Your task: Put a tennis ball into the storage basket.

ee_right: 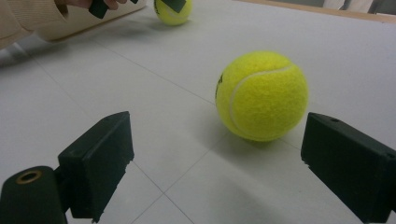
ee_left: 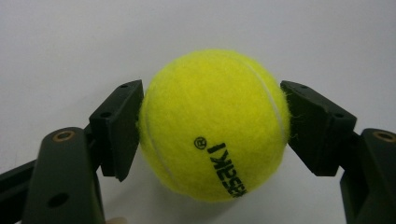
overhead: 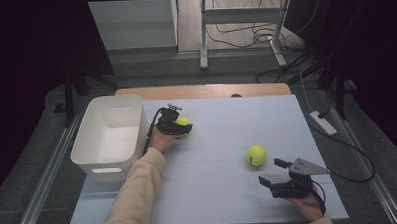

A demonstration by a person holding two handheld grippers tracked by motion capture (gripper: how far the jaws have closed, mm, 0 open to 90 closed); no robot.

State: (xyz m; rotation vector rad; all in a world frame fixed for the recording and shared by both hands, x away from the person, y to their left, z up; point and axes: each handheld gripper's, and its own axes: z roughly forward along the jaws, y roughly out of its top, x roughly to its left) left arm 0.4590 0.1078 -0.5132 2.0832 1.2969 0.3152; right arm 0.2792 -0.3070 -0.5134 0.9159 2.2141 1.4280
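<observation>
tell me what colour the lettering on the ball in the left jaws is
Black print on the yellow-green tennis ball, clearest in the left gripper view.

Cream sleeves [overhead: 139, 186]; black grippers, blocky black fingers [ee_right: 95, 161], brass-ringed screw holes, grey three-cornered plate [overhead: 308, 166].

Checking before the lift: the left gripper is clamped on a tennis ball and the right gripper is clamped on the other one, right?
Not quite. The left gripper is clamped on its tennis ball, but the right gripper is open; the right gripper view shows the other ball lying free ahead of its jaws.
</observation>
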